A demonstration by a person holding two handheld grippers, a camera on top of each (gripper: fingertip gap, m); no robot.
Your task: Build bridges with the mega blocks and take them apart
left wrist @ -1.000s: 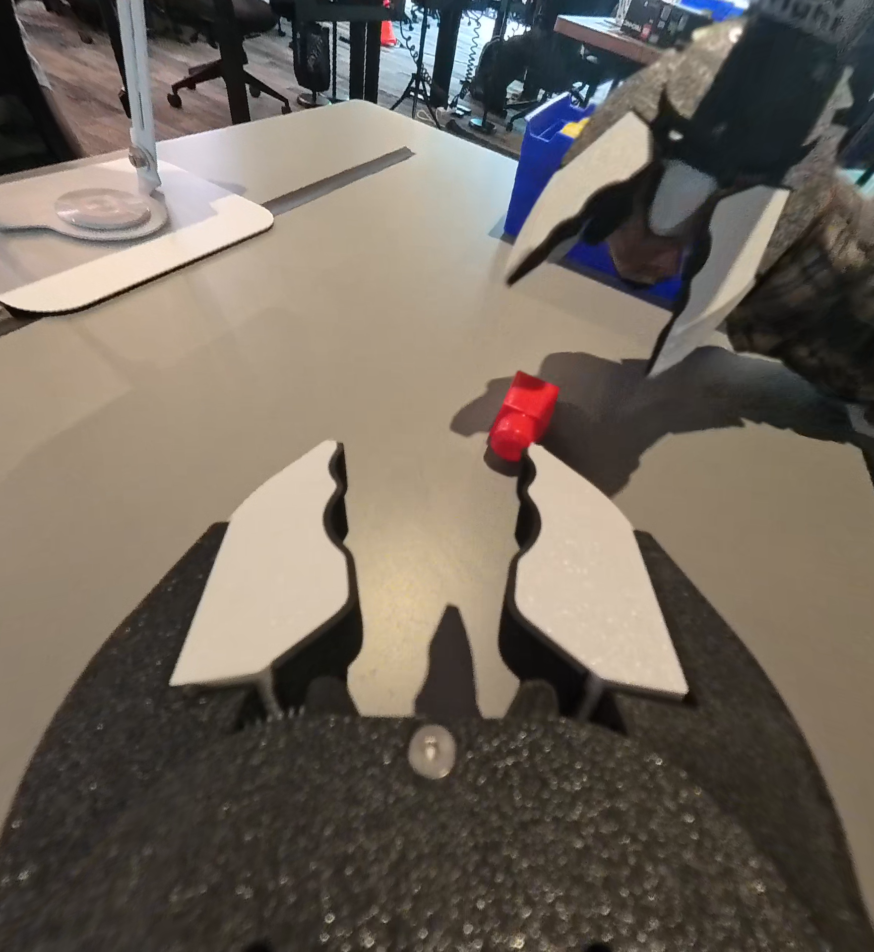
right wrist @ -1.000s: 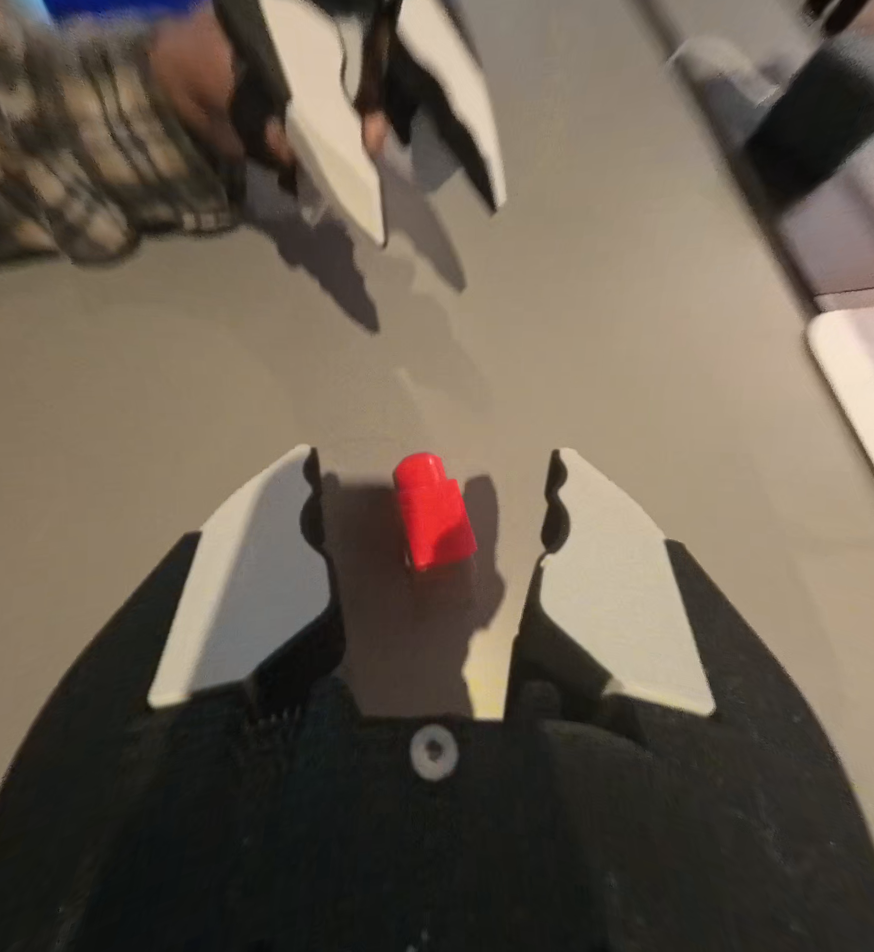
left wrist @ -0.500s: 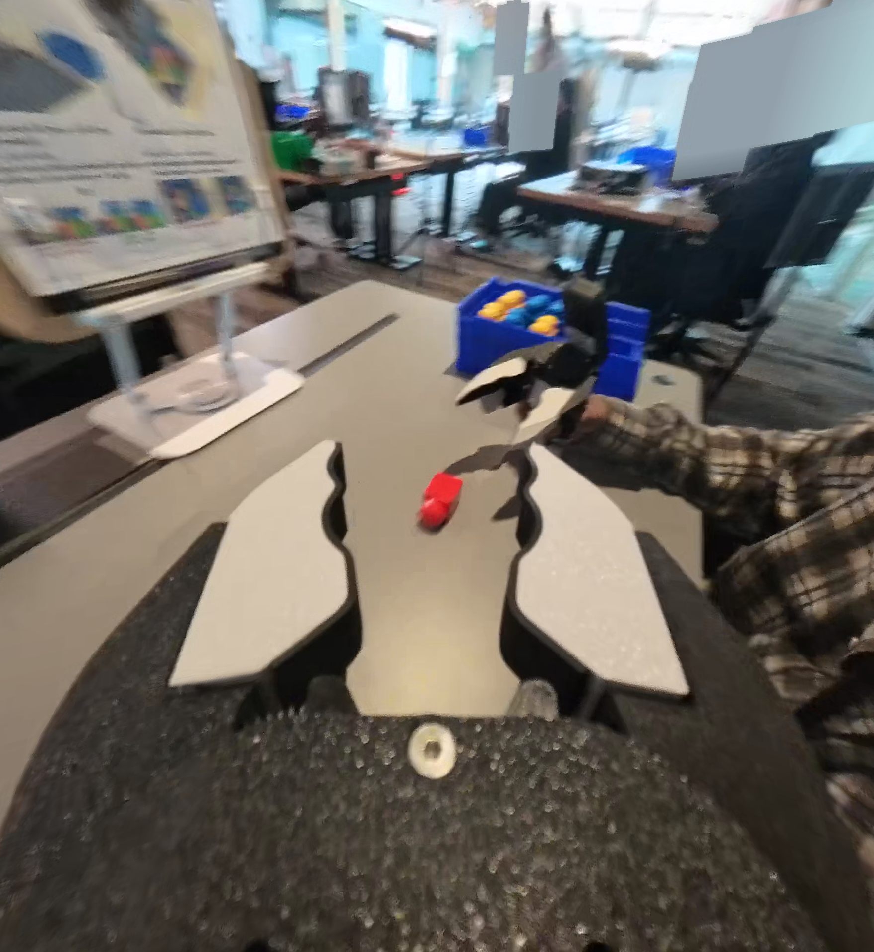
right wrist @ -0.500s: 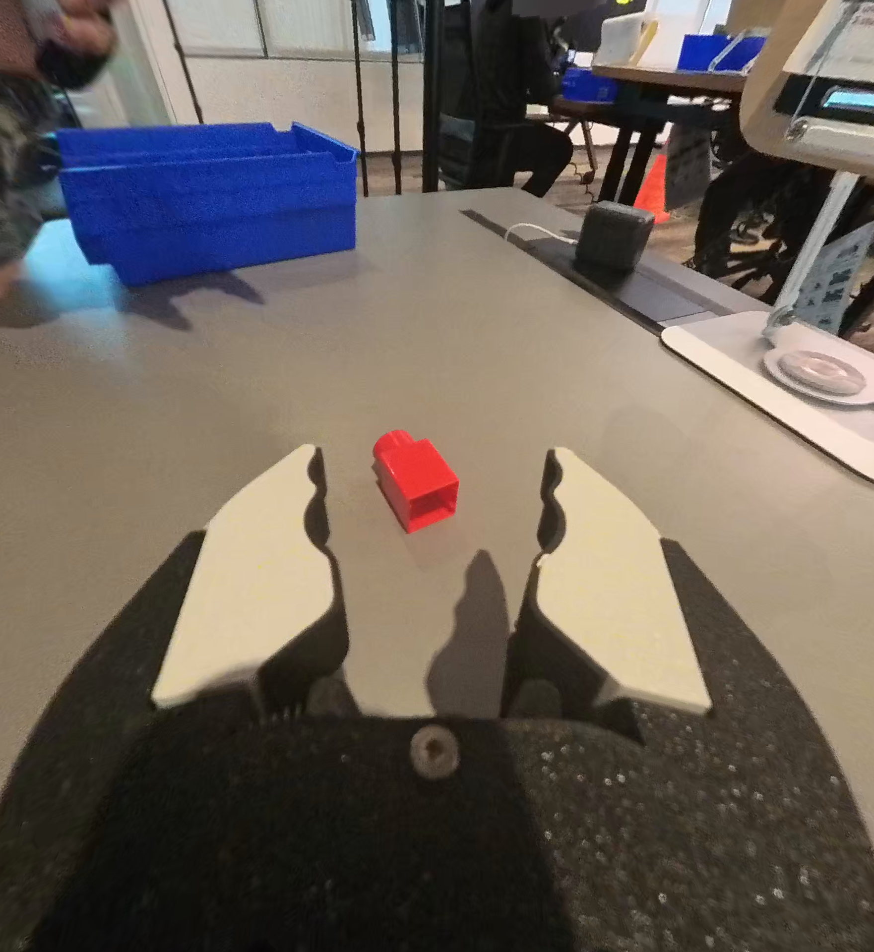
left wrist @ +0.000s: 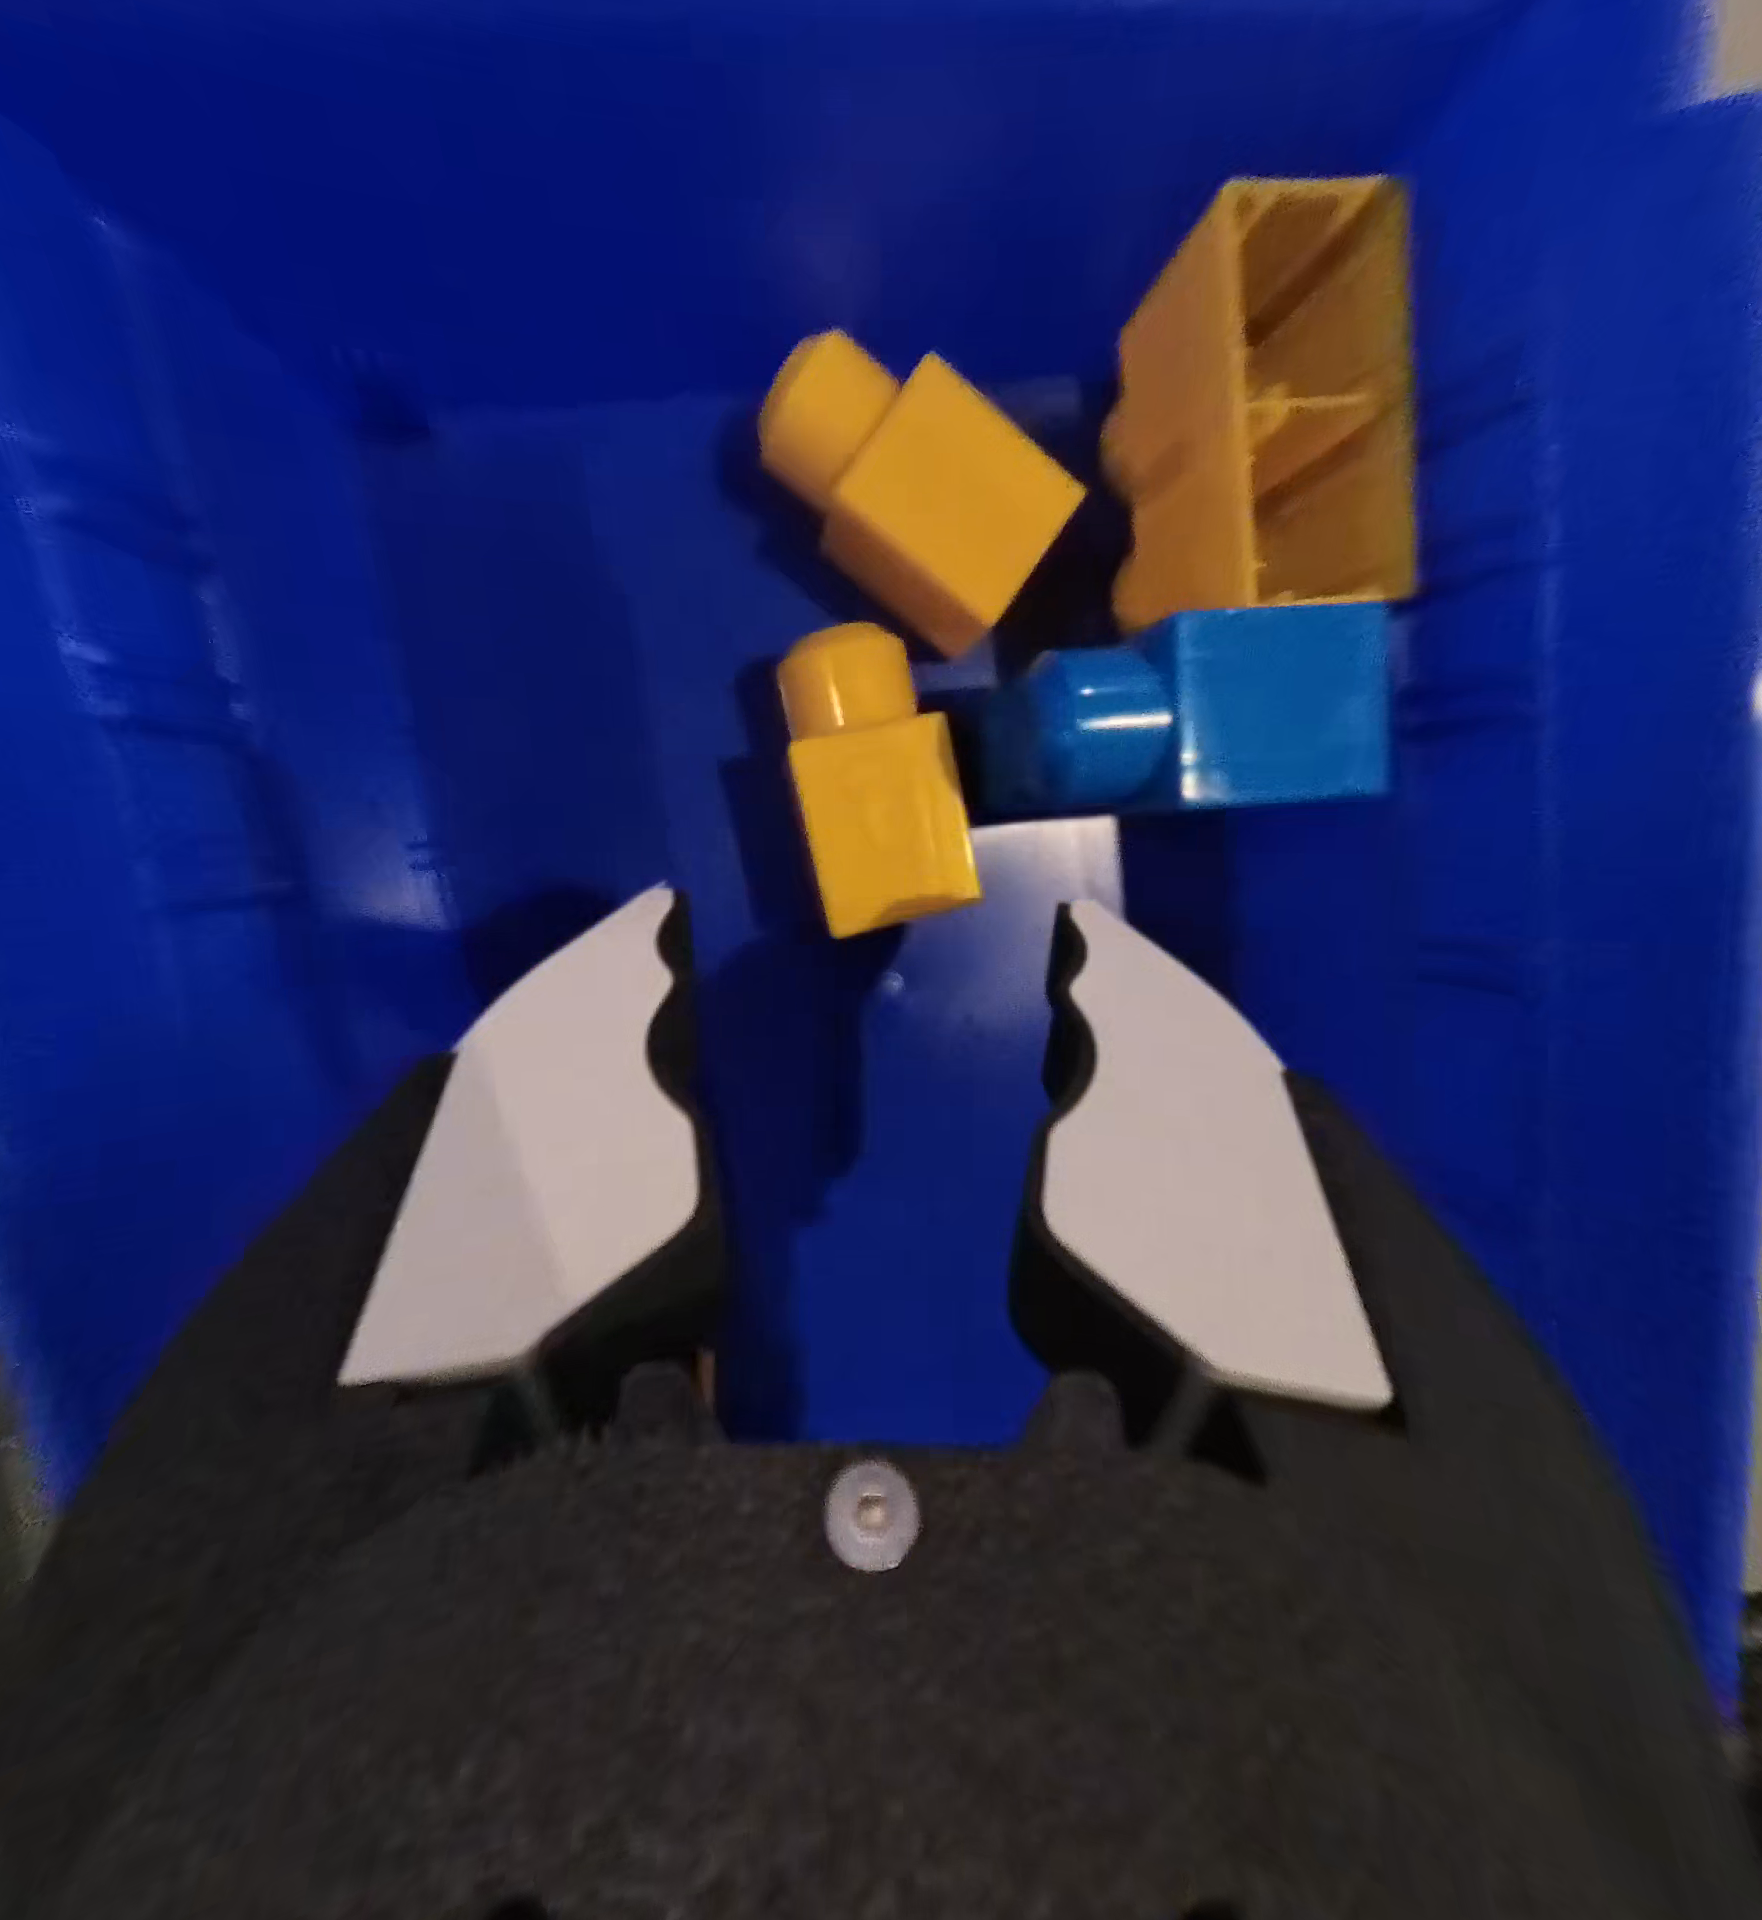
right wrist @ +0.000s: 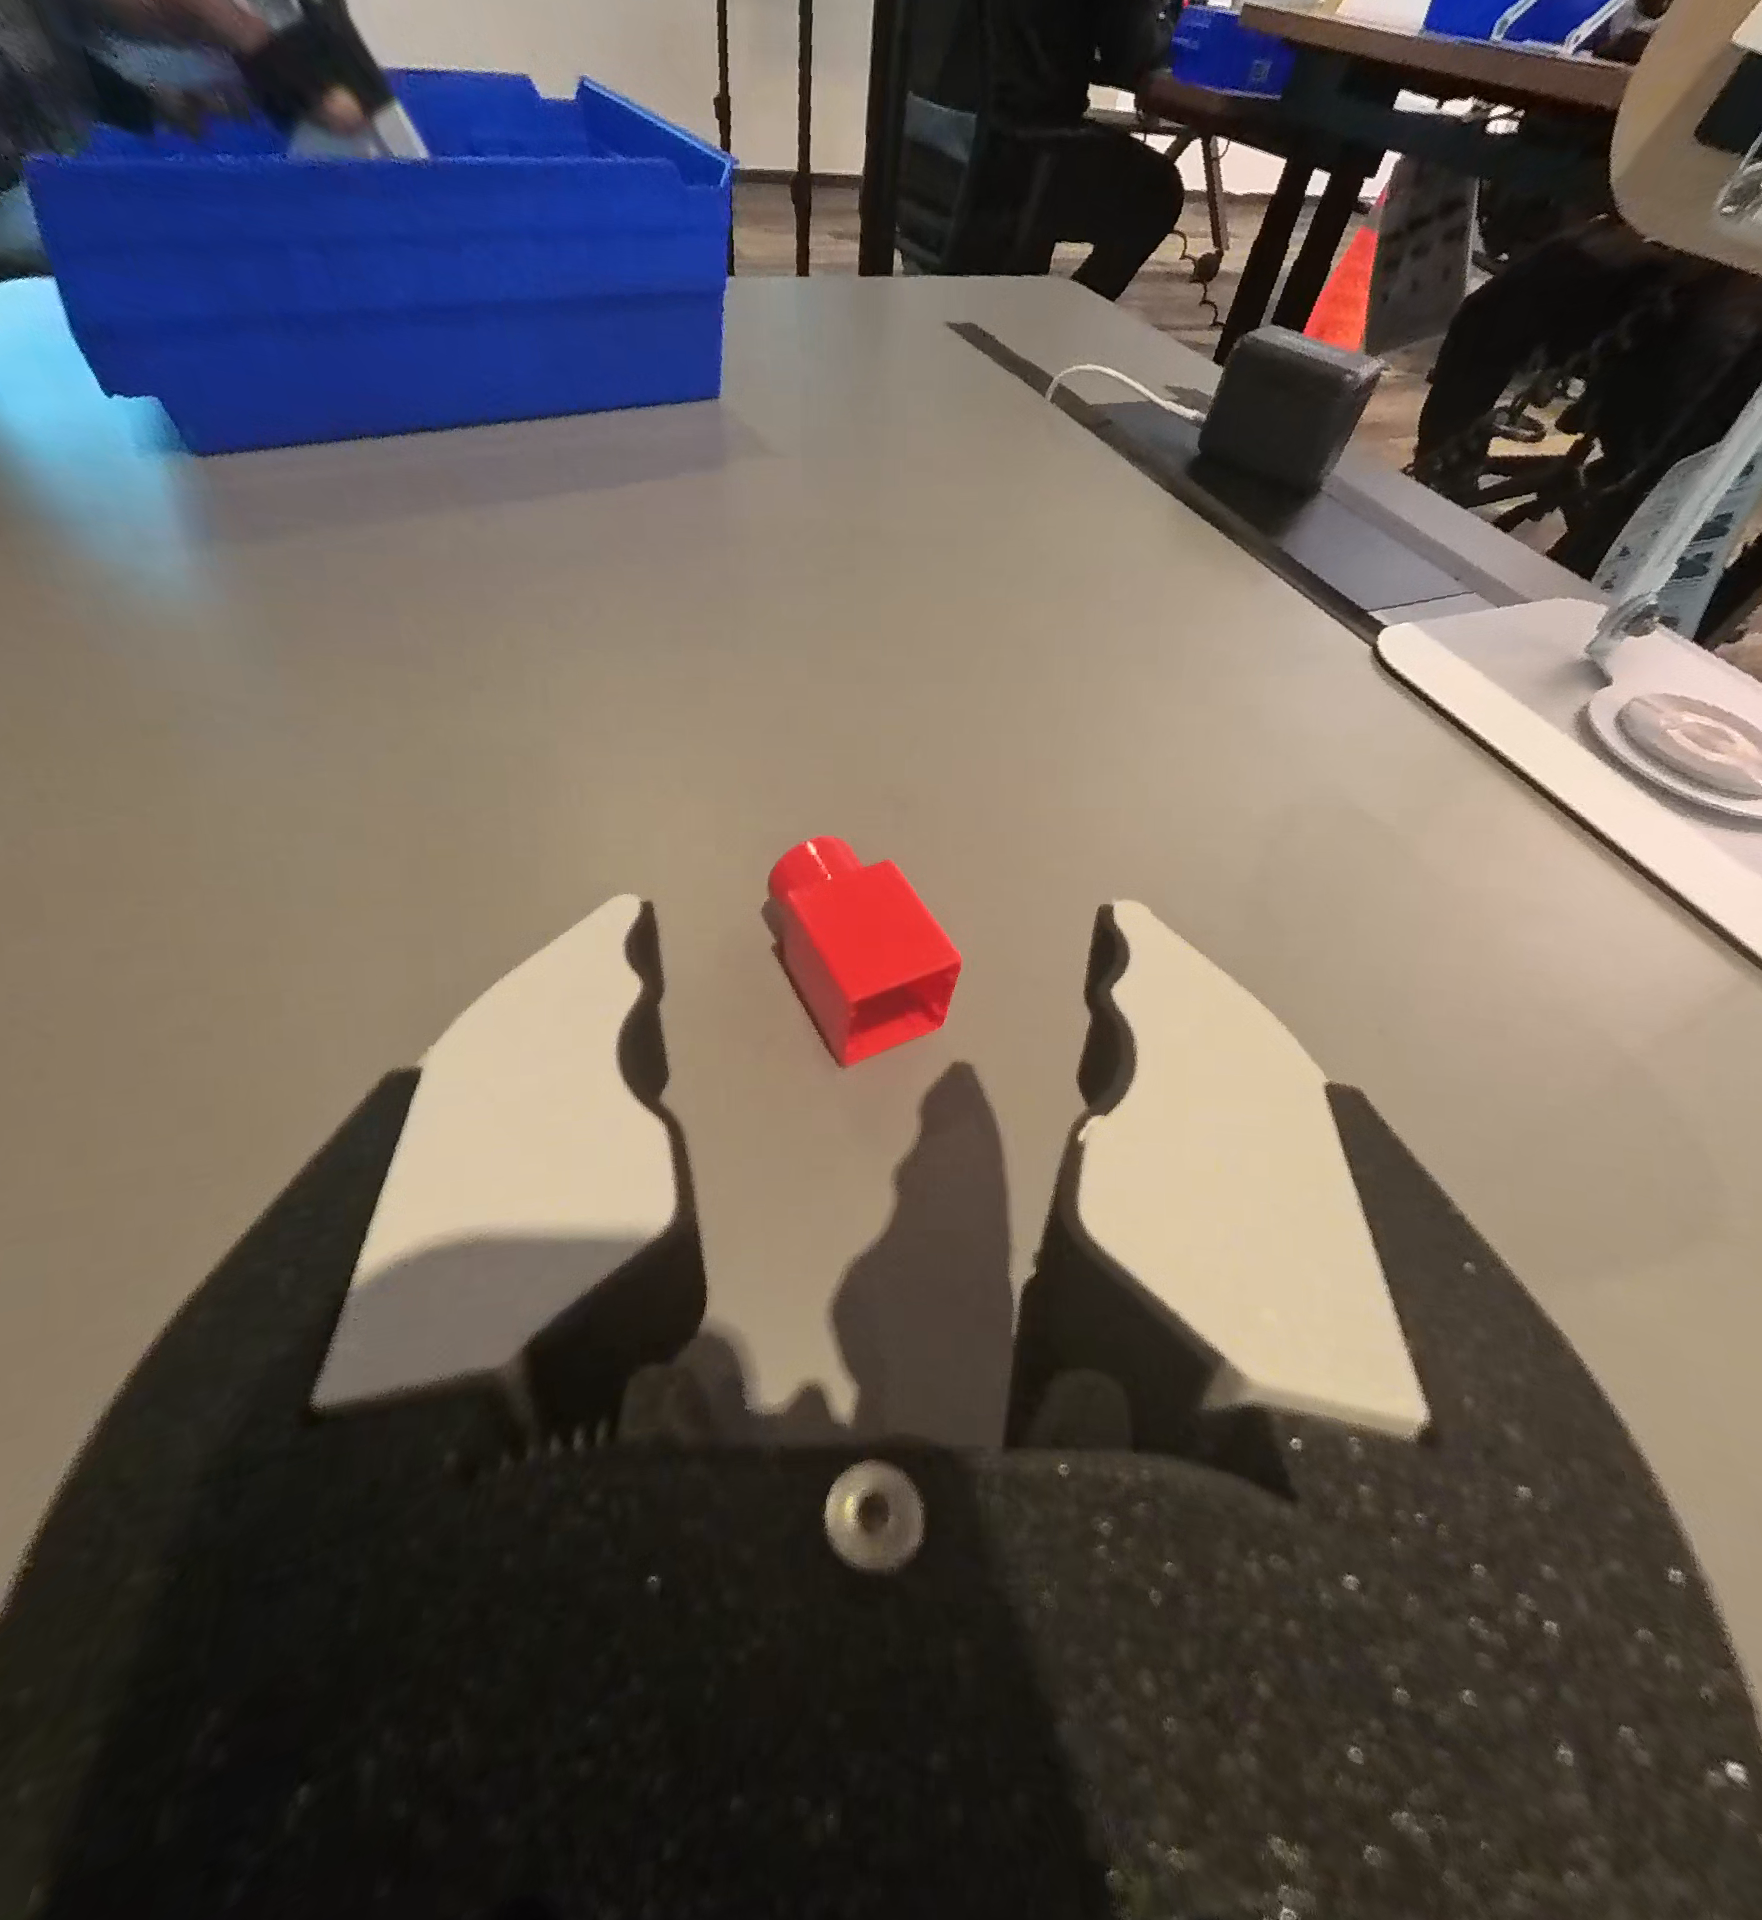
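Left wrist view: left tool (left wrist: 864,914) inside blue bin (left wrist: 233,623), fingers apart, empty; small yellow block (left wrist: 882,800) just beyond tips, blue block (left wrist: 1251,717) right of it. Right wrist view: right tool (right wrist: 875,914) fingers apart over desk (right wrist: 441,675); red block (right wrist: 872,961) lies between tips, untouched.

My two grippers, both with jaws spread

Left gripper (left wrist: 866,914): fingers parted wide, nothing between them, pointing steeply down. Right gripper (right wrist: 875,912): fingers parted wide, empty, held low and level, pointing forward.
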